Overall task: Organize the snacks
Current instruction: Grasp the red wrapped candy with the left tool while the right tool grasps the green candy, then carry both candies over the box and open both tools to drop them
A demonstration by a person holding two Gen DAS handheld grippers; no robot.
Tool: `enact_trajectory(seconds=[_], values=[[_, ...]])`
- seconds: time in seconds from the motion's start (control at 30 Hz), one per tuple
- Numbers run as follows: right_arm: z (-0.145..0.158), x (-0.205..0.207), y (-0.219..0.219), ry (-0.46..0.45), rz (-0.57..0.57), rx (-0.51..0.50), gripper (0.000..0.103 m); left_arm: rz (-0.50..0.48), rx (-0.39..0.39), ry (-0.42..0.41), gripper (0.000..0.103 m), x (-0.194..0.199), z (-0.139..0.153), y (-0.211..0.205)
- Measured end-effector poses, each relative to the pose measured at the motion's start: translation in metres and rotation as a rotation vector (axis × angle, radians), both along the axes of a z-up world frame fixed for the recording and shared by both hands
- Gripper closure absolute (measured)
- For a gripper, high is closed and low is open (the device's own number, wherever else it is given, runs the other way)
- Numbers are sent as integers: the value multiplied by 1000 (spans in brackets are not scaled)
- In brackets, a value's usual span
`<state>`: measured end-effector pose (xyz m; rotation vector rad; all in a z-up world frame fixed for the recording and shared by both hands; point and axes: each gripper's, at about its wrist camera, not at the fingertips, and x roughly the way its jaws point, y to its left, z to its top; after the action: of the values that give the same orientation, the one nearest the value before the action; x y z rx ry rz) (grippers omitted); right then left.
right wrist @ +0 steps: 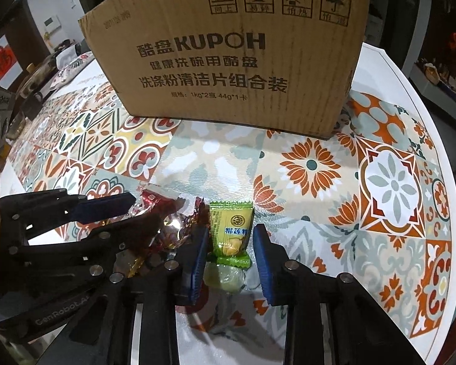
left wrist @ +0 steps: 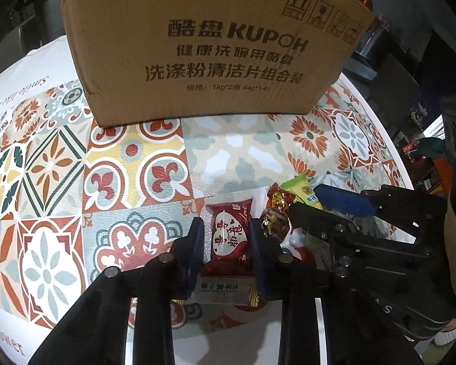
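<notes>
A pile of wrapped snacks lies on the patterned tablecloth (left wrist: 130, 164). My left gripper (left wrist: 226, 237) is open, its blue fingers on either side of a red heart-print snack packet (left wrist: 231, 237) that lies flat; a silver bar (left wrist: 225, 292) lies just below it. My right gripper (right wrist: 231, 243) is open around a green durian candy packet (right wrist: 230, 234), with a pale green wrapped candy (right wrist: 228, 278) below it. Red and gold foil candies (right wrist: 167, 222) lie between the two grippers. The left gripper also shows in the right wrist view (right wrist: 106, 210), and the right one in the left wrist view (left wrist: 346, 203).
A large brown KUPOH cardboard box (left wrist: 209, 48) stands on the table behind the snacks, also in the right wrist view (right wrist: 228, 60). The white table edge (right wrist: 410, 97) curves along the right. Clutter stands at the table's far left (right wrist: 33, 91).
</notes>
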<state>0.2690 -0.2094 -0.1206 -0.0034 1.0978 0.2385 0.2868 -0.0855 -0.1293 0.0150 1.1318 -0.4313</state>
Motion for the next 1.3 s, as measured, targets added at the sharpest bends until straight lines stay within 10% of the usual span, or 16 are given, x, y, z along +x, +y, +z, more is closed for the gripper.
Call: enact_trajectory(seconds=[1.3], values=[[102,-35,2,-247,-20,28,79,48,-75,-249,80,-33,110,21]])
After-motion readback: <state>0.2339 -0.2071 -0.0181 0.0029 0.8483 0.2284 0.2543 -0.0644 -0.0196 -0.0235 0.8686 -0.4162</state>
